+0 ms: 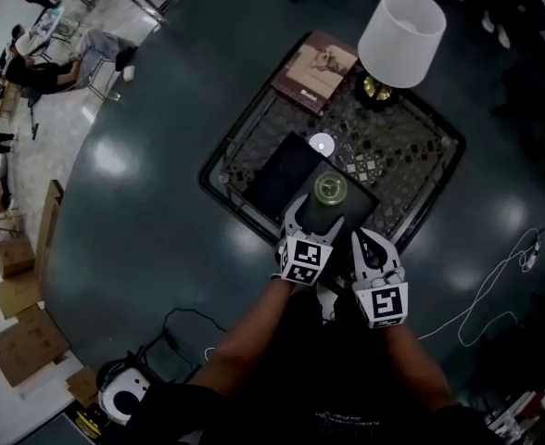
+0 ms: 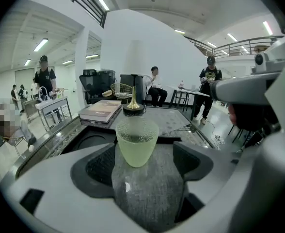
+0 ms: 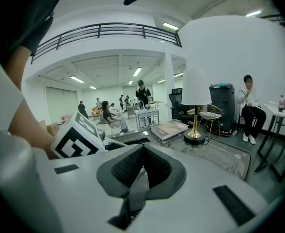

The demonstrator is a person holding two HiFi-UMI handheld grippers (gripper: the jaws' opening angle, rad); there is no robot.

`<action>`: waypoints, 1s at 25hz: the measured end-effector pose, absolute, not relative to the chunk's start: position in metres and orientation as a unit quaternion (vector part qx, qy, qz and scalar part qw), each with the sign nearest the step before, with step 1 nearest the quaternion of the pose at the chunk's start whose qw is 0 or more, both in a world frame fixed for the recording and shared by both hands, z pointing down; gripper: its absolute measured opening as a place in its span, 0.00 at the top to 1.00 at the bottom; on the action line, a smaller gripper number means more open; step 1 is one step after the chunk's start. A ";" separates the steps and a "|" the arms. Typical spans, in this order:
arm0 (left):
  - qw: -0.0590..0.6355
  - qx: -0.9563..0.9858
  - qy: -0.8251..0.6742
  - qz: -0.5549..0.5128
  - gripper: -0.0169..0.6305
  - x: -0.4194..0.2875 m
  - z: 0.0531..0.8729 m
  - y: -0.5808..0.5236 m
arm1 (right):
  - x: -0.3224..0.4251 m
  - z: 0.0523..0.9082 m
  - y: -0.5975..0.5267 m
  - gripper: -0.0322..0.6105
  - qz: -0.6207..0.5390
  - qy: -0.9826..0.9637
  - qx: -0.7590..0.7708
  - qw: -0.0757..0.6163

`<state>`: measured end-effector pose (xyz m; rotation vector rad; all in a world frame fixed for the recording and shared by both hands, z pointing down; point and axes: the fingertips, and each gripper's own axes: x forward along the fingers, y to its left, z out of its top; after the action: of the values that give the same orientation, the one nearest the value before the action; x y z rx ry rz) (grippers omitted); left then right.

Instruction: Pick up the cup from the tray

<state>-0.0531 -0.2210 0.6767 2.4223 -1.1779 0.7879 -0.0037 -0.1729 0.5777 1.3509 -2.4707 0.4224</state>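
A pale green frosted glass cup (image 1: 330,189) (image 2: 136,142) stands upright on a grey mat (image 2: 147,193) at the near side of the black wire tray (image 1: 219,180). My left gripper (image 1: 317,214) (image 2: 142,163) is open, and the cup sits at the mouth of its jaws. Both dark pads (image 2: 100,168) stand apart from the glass. My right gripper (image 1: 371,242) (image 3: 143,168) is shut on nothing, just right of the left one at the tray's near edge.
Also in the tray are a gold-based lamp with a white shade (image 1: 400,37) (image 3: 197,89), a brown book (image 1: 315,69) (image 2: 101,111), a black mat (image 1: 280,176) and a small white disc (image 1: 321,143). A white cable (image 1: 495,281) lies on the round dark table.
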 end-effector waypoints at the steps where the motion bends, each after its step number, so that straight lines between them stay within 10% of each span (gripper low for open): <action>1: 0.167 0.850 -0.415 0.279 0.41 -0.051 0.680 -0.226 | -0.002 0.577 -0.174 0.94 0.147 -0.858 0.471 0.144; 25: 0.140 0.849 -0.413 0.297 0.39 -0.029 0.717 -0.274 | 0.027 0.594 -0.171 0.94 0.176 -0.848 0.474 0.159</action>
<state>-0.0292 -0.2737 0.7166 2.4527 -1.1944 0.8585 0.0266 -0.1712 0.5945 1.3540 -2.4247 0.5031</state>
